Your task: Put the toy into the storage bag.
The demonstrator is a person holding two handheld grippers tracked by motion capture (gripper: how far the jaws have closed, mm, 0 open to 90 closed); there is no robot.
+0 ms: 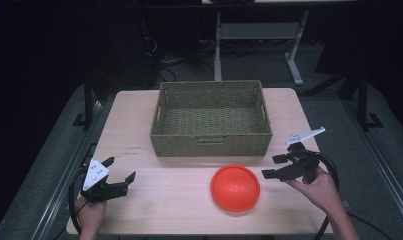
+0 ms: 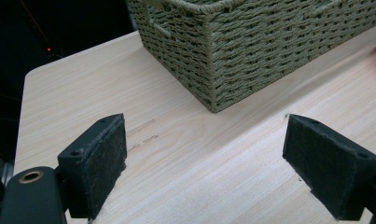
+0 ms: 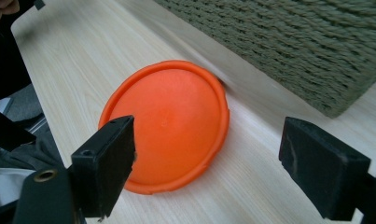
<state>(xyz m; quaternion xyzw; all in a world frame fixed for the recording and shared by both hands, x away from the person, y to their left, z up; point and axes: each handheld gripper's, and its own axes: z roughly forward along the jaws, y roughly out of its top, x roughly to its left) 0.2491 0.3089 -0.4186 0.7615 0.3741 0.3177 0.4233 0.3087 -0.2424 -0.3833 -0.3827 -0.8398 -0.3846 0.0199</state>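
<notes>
An orange round disc (image 1: 235,188) lies flat on the wooden table (image 1: 164,200), just in front of a woven green basket (image 1: 211,120). My right gripper (image 1: 274,166) is open just right of the disc, jaws pointing left at it; the right gripper view has the disc (image 3: 169,123) ahead between the spread jaws, with the basket wall (image 3: 293,42) behind. My left gripper (image 1: 121,170) is open near the table's front left, with nothing between its jaws. The left gripper view looks over bare table at the basket's corner (image 2: 213,60).
The basket looks empty and takes up the table's back middle. Bare tabletop (image 2: 176,154) lies between my left gripper and the disc. A white desk frame (image 1: 259,35) stands on the dark floor beyond the table. The table's front edge runs close to both hands.
</notes>
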